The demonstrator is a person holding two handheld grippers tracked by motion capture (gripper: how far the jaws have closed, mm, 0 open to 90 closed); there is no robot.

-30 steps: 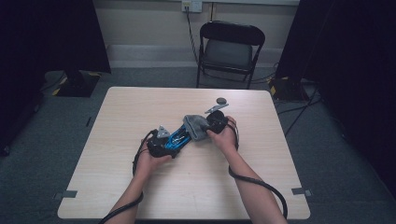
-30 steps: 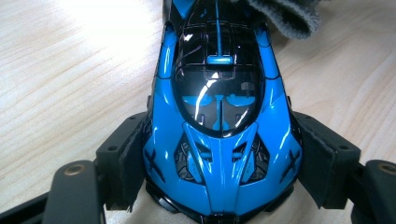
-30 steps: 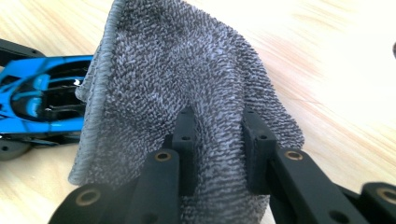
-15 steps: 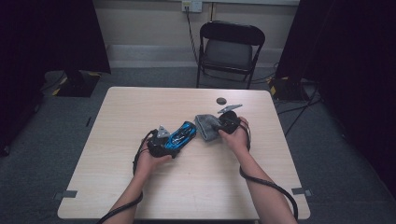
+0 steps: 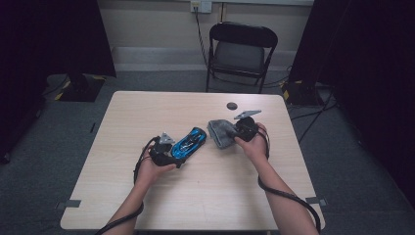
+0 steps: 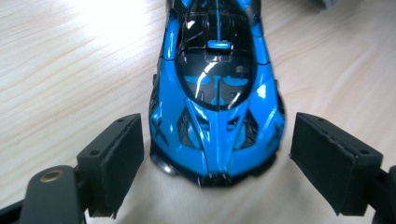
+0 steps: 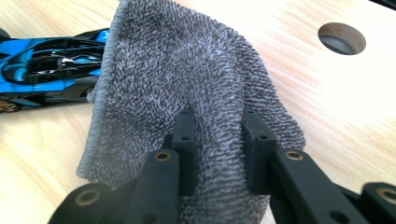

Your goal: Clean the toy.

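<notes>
The blue toy car (image 6: 215,88) sat on the wooden table (image 5: 147,112), its end between the left gripper (image 6: 215,168)'s just-widened jaws, pads clear of it; beside it, the right gripper (image 7: 219,140) pinched a grey towel (image 7: 187,79)

The far end of the blue toy car (image 6: 217,88) is cut off by the picture's top edge; the grey cloth (image 7: 187,93) hides the car's end in the right gripper view.
</notes>
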